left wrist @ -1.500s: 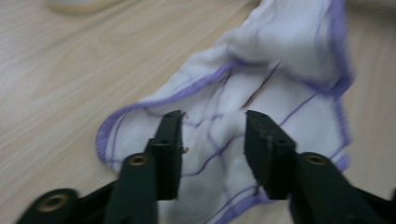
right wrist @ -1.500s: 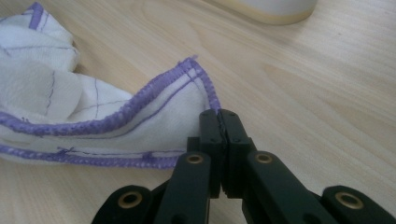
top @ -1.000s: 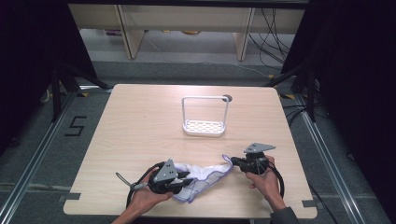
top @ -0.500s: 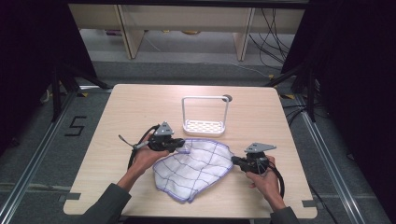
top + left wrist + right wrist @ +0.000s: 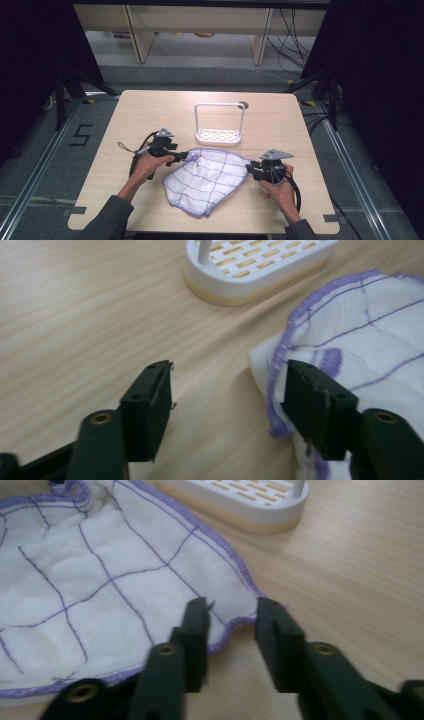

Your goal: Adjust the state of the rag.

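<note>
One white cloth [image 5: 210, 179] with purple grid lines lies spread flat on the bench [image 5: 125, 110], its lower edge near the front rim at 6 o'clock and bare wood open toward 9 and 3 o'clock. Left tongs [image 5: 186, 156] sit at its 10 o'clock corner, spread wide with the purple hem just inside one jaw, while right tongs [image 5: 248, 170] stand at its 3 o'clock edge, parted and straddling the hem without pinching it. Just beyond the cloth at 12 o'clock stands a white rack [image 5: 219, 135], close to the cloth's far edge.
</note>
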`<action>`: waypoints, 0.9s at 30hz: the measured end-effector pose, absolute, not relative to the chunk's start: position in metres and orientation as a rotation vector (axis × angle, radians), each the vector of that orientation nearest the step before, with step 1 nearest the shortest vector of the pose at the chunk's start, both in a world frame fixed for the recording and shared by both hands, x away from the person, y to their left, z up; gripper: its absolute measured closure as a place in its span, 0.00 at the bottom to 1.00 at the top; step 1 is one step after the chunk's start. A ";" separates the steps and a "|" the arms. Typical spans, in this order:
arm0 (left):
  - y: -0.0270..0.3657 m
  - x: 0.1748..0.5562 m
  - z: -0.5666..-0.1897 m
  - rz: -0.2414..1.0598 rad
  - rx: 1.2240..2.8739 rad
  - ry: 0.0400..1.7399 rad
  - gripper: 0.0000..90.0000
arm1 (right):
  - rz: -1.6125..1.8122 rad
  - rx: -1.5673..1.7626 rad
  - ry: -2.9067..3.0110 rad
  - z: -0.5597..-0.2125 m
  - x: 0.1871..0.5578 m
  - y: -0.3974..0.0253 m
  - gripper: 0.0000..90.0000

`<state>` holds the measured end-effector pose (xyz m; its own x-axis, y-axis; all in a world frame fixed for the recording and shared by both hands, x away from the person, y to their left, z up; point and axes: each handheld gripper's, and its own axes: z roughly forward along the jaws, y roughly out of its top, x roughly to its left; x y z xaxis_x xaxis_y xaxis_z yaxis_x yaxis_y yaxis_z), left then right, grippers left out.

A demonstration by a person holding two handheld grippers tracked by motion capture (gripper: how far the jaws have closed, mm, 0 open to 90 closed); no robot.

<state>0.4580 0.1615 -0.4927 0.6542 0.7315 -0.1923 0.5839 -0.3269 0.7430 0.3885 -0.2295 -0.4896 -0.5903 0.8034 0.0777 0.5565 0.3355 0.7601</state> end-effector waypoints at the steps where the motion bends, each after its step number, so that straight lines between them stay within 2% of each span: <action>1: 0.167 0.452 -0.491 0.224 2.009 1.032 0.36 | 1.134 1.209 2.288 -0.486 0.384 -0.229 0.63; 8: 0.196 0.409 -0.487 0.198 2.016 1.006 0.34 | 1.172 1.147 2.348 -0.467 0.341 -0.204 0.55; 15: 0.198 0.379 -0.504 0.123 2.031 1.002 0.35 | 1.171 1.010 2.446 -0.465 0.312 -0.170 0.53; 21: 0.195 0.377 -0.505 0.126 2.036 1.004 0.36 | 1.166 1.000 2.485 -0.469 0.305 -0.161 0.53; 27: 0.194 0.380 -0.509 0.103 2.040 0.997 0.45 | 1.121 1.127 2.454 -0.480 0.292 -0.166 0.48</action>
